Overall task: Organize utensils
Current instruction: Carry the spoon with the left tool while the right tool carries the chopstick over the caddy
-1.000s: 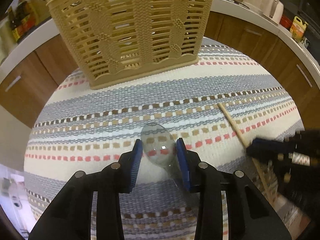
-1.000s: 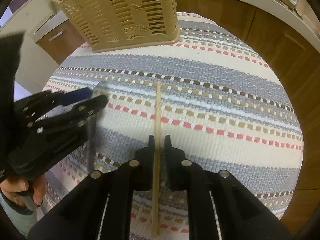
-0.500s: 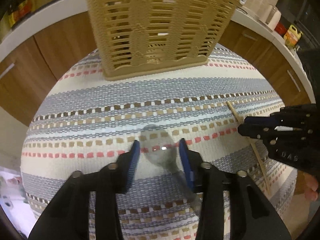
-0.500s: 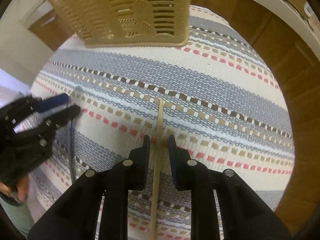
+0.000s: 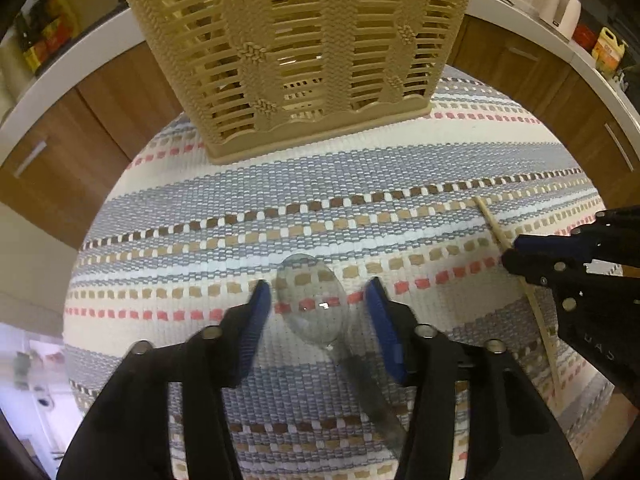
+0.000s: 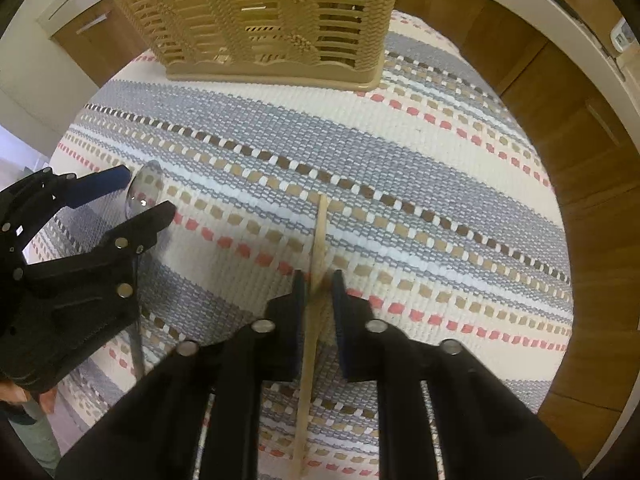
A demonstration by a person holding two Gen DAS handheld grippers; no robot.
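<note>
A clear plastic spoon [image 5: 312,304] lies bowl-up on the striped woven mat [image 5: 320,168]. My left gripper [image 5: 317,292] straddles its bowl; its jaws are closing, and a gap shows on each side of the bowl. The right wrist view shows the same spoon [image 6: 142,192] inside the left gripper [image 6: 146,196]. A thin wooden stick [image 6: 320,232] lies on the mat [image 6: 400,160], and my right gripper [image 6: 319,278] is shut on it near its middle. From the left wrist view, the right gripper [image 5: 510,252] pinches the stick [image 5: 492,220] at the far right.
A tan slotted plastic basket [image 5: 300,60] stands at the mat's far edge, close ahead, also large in the right wrist view [image 6: 260,20]. Wooden cabinets and a white counter ring the table. Bottles [image 5: 606,50] sit on the counter. A hand [image 6: 44,398] holds the left gripper.
The right jaws have closed onto the stick. The left jaws widened, then narrowed around the spoon bowl. Both views have shifted, and the basket now looms larger.
</note>
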